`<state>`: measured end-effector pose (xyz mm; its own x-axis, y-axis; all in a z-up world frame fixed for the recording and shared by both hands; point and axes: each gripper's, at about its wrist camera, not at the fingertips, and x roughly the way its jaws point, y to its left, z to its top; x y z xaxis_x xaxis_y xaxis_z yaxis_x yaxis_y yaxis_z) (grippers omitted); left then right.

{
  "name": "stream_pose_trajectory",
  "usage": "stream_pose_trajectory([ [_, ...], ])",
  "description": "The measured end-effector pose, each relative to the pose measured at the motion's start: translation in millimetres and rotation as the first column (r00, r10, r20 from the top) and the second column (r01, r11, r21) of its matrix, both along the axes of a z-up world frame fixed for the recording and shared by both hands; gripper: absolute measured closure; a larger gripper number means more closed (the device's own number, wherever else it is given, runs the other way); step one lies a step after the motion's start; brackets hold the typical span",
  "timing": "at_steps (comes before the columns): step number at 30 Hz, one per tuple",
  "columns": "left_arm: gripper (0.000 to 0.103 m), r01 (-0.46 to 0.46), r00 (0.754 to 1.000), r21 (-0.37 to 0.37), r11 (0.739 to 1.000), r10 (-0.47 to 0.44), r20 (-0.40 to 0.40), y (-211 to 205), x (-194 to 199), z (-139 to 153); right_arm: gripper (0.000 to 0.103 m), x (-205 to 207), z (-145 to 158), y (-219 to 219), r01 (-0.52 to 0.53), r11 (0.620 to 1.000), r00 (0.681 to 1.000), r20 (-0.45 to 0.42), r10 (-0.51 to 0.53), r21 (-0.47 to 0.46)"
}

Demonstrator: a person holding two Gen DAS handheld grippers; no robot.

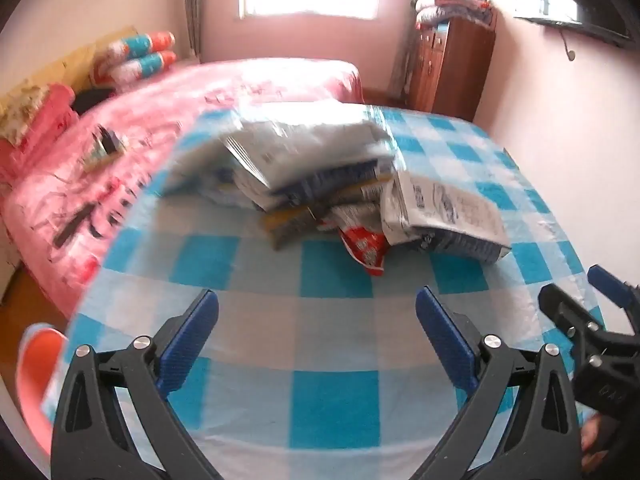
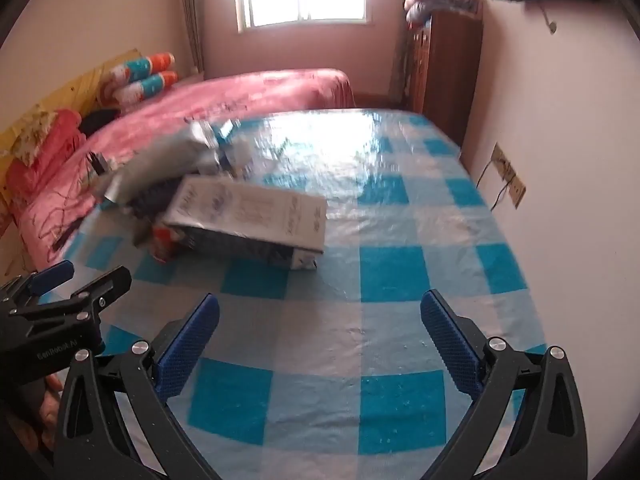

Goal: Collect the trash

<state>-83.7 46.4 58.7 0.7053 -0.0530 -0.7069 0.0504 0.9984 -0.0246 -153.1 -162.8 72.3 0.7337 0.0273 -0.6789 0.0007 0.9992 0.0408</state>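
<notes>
glossy plastic checked table cover [image 2: 400, 280], crinkly shiny foil-and-paper wrappers [image 1: 320, 184]; matt black plastic gripper arms, textured blue pads [image 1: 444, 340], bright metal rivets; satiny pink bedspread [image 2: 240, 96]; polished wood cabinet [image 2: 444, 68]

"EenRobot AI", roughly legible, on the left claw [image 2: 76, 280] body; packaging print unreadable.

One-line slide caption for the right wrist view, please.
Right gripper, jaws open and empty, above a blue-checked tablecloth, facing a pile of wrappers and bags; pink bed behind.
</notes>
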Motion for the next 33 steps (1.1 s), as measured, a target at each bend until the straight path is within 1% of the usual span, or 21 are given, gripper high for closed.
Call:
stream_pose_trajectory([
  [3,0.004,-0.007,0.998,0.019,1.000,0.006,0.063,9.9,-13.7,19.8,0.004,-16.2,20.6,9.2,-0.004,1.000,0.998,0.067,0.004,-0.004],
  [8,0.004,-0.009,0.993,0.005,1.000,0.008,0.114,16.2,-32.0,45.6,0.004,-39.7,48.7,23.7,-0.022,1.000,0.985,0.168,0.023,-0.005],
  [11,0.004,-0.017,0.987,0.008,1.000,0.016,0.158,21.4,-46.9,58.8,0.004,-52.5,61.9,28.5,-0.028,1.000,0.979,0.202,0.027,0.002],
  [16,0.004,-0.025,0.981,0.024,0.999,0.020,0.191,27.2,-62.5,69.7,0.004,-68.7,76.6,32.4,-0.038,0.999,0.973,0.228,0.034,0.016],
  [18,0.004,-0.026,0.980,0.033,0.999,0.018,0.200,28.2,-67.5,72.5,0.004,-75.0,81.0,34.9,-0.039,0.999,0.971,0.238,0.036,0.008],
  [27,0.004,-0.044,0.972,0.059,0.997,0.029,0.233,33.3,-85.5,79.1,0.004,-93.7,90.2,40.6,-0.040,0.998,0.968,0.246,0.048,-0.039],
  [33,0.004,-0.044,0.970,0.059,0.997,0.029,0.243,36.0,-92.7,82.0,0.004,-101.9,96.0,40.2,-0.036,0.999,0.965,0.260,0.045,-0.036],
])
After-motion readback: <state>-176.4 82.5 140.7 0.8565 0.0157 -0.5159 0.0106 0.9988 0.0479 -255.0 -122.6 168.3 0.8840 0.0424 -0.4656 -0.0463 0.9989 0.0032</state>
